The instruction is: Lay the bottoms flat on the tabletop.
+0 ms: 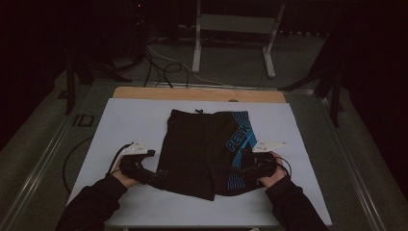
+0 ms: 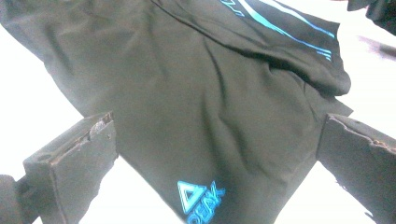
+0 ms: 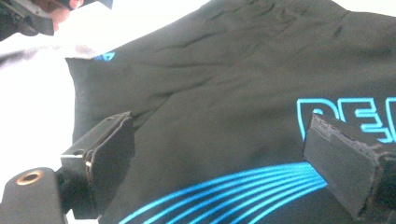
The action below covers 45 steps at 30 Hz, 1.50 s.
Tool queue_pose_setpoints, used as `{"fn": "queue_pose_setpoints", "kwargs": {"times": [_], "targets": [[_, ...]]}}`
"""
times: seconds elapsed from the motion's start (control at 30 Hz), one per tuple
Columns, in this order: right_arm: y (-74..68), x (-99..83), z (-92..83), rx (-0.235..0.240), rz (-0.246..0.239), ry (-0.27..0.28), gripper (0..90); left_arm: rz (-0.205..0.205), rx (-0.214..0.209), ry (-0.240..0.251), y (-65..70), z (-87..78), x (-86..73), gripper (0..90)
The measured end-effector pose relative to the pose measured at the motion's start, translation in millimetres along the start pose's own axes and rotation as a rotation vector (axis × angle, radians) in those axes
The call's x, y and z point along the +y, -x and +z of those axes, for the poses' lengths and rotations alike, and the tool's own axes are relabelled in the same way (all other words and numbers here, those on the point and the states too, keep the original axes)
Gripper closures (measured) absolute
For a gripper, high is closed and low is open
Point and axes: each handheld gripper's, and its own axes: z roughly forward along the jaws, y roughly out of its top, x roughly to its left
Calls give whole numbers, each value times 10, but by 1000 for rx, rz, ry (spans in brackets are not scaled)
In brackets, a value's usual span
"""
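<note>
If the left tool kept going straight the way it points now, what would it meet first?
Most likely the black shorts: the left tool stands open, the leg hem fabric lying between its jaws. Depth is unclear, so contact can't be confirmed.

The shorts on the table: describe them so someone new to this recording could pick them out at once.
On the white table, between the left claw and the right claw, lie flat black shorts. Their waistband faces away from the person. Bright blue stripes and blue lettering down one leg mark them out.
</note>
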Motion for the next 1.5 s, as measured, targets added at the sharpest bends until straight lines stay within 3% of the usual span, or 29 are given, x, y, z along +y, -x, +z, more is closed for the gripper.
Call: {"fn": "queue_pose_setpoints", "kwargs": {"times": [0.13, 0.4, 0.6, 0.8, 0.97, 1.17, 1.5], "targets": [[-27, -93, -41, 11, -18, 9, 96, 10, 0, 0, 23, -68, -70, 0], [-29, -246, -155, 15, 14, -6, 96, 19, 0, -9, 47, -212, -227, 0], [-73, -372, -296, -26, -7, -17, 97, 1, 22, -22, 82, -320, -358, 0], [-105, -507, -442, -41, -7, -11, 97, 9, 51, -32, 145, -415, -464, 0], [-71, -634, -529, -80, 6, -30, 98, 7, 57, -40, 152, -424, -535, 0], [28, -694, -512, -125, 32, -38, 100, 5, 54, -21, 151, -404, -535, 0], [62, -692, -503, -114, 49, -12, 101, -3, 42, -17, 157, -374, -529, 0]]}}
